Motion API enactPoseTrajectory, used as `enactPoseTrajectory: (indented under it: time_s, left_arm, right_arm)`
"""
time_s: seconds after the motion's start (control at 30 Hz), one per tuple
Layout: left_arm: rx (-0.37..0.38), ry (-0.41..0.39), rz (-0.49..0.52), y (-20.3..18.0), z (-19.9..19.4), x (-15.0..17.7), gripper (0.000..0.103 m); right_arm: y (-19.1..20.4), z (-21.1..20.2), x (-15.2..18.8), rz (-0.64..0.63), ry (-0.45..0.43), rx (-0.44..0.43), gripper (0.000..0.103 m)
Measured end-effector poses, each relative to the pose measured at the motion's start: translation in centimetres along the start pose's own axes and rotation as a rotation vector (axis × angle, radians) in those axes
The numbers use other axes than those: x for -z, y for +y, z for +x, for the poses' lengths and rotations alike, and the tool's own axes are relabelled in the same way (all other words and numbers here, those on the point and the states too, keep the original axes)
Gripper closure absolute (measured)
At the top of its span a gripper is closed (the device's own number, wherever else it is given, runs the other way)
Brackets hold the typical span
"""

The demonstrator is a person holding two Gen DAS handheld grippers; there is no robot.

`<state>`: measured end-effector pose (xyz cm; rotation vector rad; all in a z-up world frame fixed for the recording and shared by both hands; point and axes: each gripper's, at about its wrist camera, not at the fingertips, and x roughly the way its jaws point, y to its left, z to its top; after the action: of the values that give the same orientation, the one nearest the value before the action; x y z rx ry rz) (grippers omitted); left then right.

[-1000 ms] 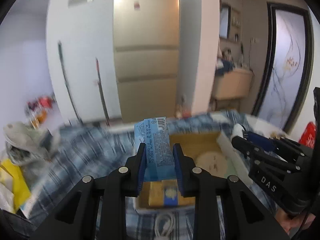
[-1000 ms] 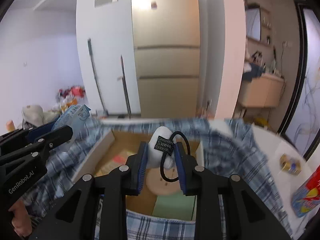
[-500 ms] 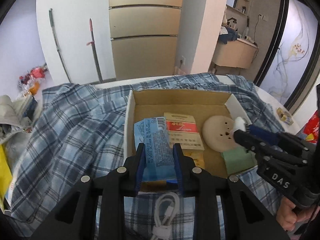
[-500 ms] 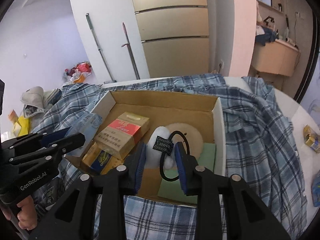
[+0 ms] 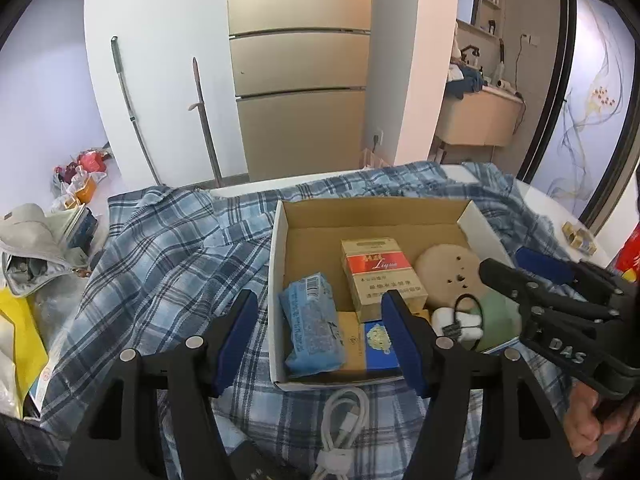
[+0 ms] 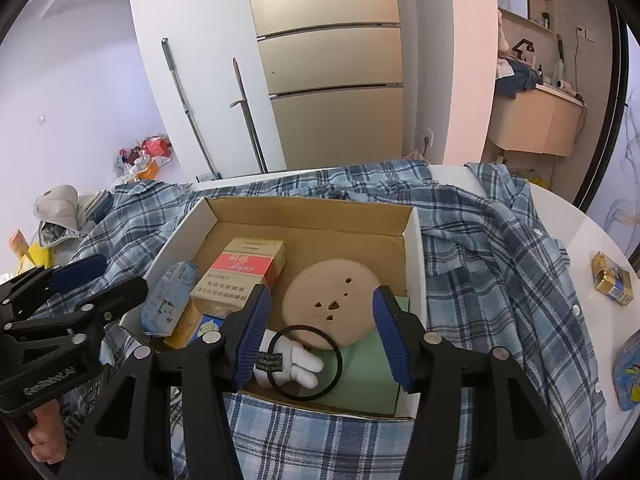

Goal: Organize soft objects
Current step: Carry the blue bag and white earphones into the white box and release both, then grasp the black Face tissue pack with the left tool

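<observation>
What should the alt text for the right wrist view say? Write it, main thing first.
The right gripper hangs open over a cardboard box on a blue plaid shirt, its jaws having just been opening. A white plush hair tie lies below them on a green pad, beside a round tan puff.

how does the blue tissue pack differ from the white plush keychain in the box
The blue tissue pack is a crinkly rectangular packet at the cardboard box's left wall; the white plush keychain is smaller, rounded, with a black loop, lying on the green pad near the front. Both lie loose inside the box, held by no jaws.
</observation>
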<state>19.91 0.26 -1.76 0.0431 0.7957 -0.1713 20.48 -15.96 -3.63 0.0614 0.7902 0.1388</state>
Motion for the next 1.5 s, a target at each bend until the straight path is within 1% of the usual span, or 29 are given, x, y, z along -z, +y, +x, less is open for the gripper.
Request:
enactPoseTrajectory:
  time_s: [0.13,0.17,0.3,0.37,0.43,0.47,0.53,0.6,0.63,0.67,0.7,0.73,0.77,0.83,0.9,1.03,1.13,1.23,1.37,1.5]
  left_arm:
    - [0.003,-0.087,0.011,-0.5,-3.5,-0.7,0.036]
    - [0.009,-0.12,0.006,-0.5,-4.9,-0.9,0.036]
    - [0.022,-0.21,0.001,-0.5,-8.8,-1.3,0.036]
    - [0.035,-0.229,0.002,-0.4,-10.4,-1.2,0.036]
    - [0.035,-0.264,-0.014,-0.2,-12.2,-0.8,0.025]
    - [0.032,-0.291,-0.023,0.1,-13.3,-0.4,0.017]
    - [0.036,-0.329,-0.03,0.4,-15.0,0.1,0.016]
    - [0.041,-0.355,-0.03,0.7,-16.2,0.6,0.016]
    - [0.038,-0.366,-0.031,0.7,-16.7,0.8,0.015]
    - [0.03,-0.383,-0.032,0.9,-17.2,1.0,0.013]
    - [0.018,-0.4,-0.03,1.0,-17.7,1.3,0.008]
    - [0.007,-0.414,-0.024,1.0,-18.1,1.6,0.004]
    - [-0.003,-0.429,-0.019,0.9,-18.4,1.8,0.0]
    - [-0.031,-0.457,-0.002,0.8,-19.0,2.5,0.0]
    - [-0.04,-0.45,0.012,0.8,-19.1,3.1,0.0]
    - [-0.017,-0.421,-0.004,1.1,-18.6,4.5,0.0]
    - [-0.005,-0.376,-0.019,1.4,-17.5,5.7,0.0]
    - [-0.004,-0.339,-0.02,1.2,-16.5,7.1,0.0]
    - [0.01,-0.255,-0.049,1.4,-14.5,8.2,0.0]
    - [-0.003,-0.174,-0.098,1.9,-12.3,9.2,0.0]
  right_arm:
    - [0.0,-0.6,-0.2,-0.001,-0.023,0.001,0.051]
    - [0.0,-0.8,-0.3,-0.002,-0.03,0.002,0.051]
    - [0.2,-2.4,-0.6,-0.001,-0.074,-0.013,0.05]
    - [0.5,-3.5,-0.7,-0.006,-0.108,-0.018,0.044]
    - [0.9,-4.8,-0.7,-0.014,-0.152,-0.013,0.041]
    - [1.1,-5.4,-0.7,-0.021,-0.173,-0.011,0.04]
    - [1.6,-6.5,-0.7,-0.027,-0.208,-0.01,0.039]
    - [1.9,-7.6,-0.8,-0.035,-0.239,-0.025,0.034]
    - [2.1,-8.2,-0.9,-0.038,-0.257,-0.023,0.028]
    - [2.3,-8.8,-0.9,-0.041,-0.28,-0.016,0.019]
    - [2.6,-10.0,-0.8,-0.047,-0.329,-0.002,0.015]
    - [2.6,-10.0,-0.8,-0.047,-0.329,-0.002,0.007]
    - [2.7,-10.5,-0.8,-0.049,-0.349,0.002,0.004]
    - [2.8,-11.6,-0.5,-0.051,-0.382,0.013,0.003]
    - [2.8,-12.4,-0.1,-0.052,-0.399,0.012,0.001]
    - [3.2,-13.5,1.1,-0.075,-0.418,0.02,0.001]
    - [3.4,-13.8,2.3,-0.096,-0.423,0.041,0.001]
    - [3.2,-13.7,2.8,-0.091,-0.416,0.04,0.001]
    - [3.0,-13.0,3.8,-0.086,-0.402,0.059,0.001]
    - [3.2,-12.0,4.5,-0.098,-0.381,0.062,0.001]
